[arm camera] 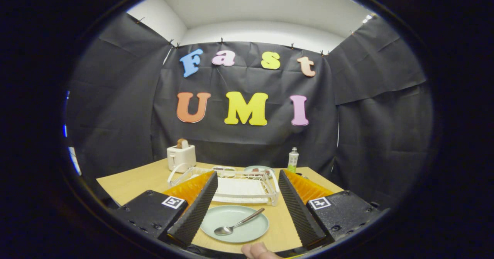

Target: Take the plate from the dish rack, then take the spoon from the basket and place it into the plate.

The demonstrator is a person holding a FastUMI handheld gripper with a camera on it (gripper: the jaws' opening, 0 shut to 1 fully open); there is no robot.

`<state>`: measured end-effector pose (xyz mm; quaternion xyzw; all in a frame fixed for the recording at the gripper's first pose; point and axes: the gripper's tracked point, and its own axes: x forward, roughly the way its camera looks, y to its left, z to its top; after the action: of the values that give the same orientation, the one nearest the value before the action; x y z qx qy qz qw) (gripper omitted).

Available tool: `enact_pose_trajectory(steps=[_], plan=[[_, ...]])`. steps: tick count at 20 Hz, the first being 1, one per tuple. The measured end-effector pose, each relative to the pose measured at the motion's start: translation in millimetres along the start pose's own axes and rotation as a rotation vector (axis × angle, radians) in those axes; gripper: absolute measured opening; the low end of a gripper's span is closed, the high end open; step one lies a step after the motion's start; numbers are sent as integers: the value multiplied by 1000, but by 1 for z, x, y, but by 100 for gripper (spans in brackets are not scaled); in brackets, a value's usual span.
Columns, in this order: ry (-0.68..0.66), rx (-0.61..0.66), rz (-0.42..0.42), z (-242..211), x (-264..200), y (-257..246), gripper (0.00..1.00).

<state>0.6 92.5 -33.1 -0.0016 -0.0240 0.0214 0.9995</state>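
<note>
A pale green plate (235, 225) lies flat on the wooden table (135, 183), between my two fingers and just ahead of them. A metal spoon (239, 223) rests in it, bowl toward me and handle pointing away to the right. My gripper (244, 203) is open, its ridged black fingers (197, 209) spread on either side of the plate and touching nothing. Beyond the plate stands the white wire dish rack (239, 183), with nothing standing in its slots.
A white toaster (181, 156) with a slice of bread stands at the back left. A small green bottle (293, 160) stands at the back right, with another plate (257, 169) and a small dish (223, 168) behind the rack. A fingertip (259, 251) shows near me.
</note>
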Motion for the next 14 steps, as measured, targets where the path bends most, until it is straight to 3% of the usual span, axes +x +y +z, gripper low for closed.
enact_pose_trajectory(steps=[14], plan=[[17,24,10,-3,-7,-10,100]])
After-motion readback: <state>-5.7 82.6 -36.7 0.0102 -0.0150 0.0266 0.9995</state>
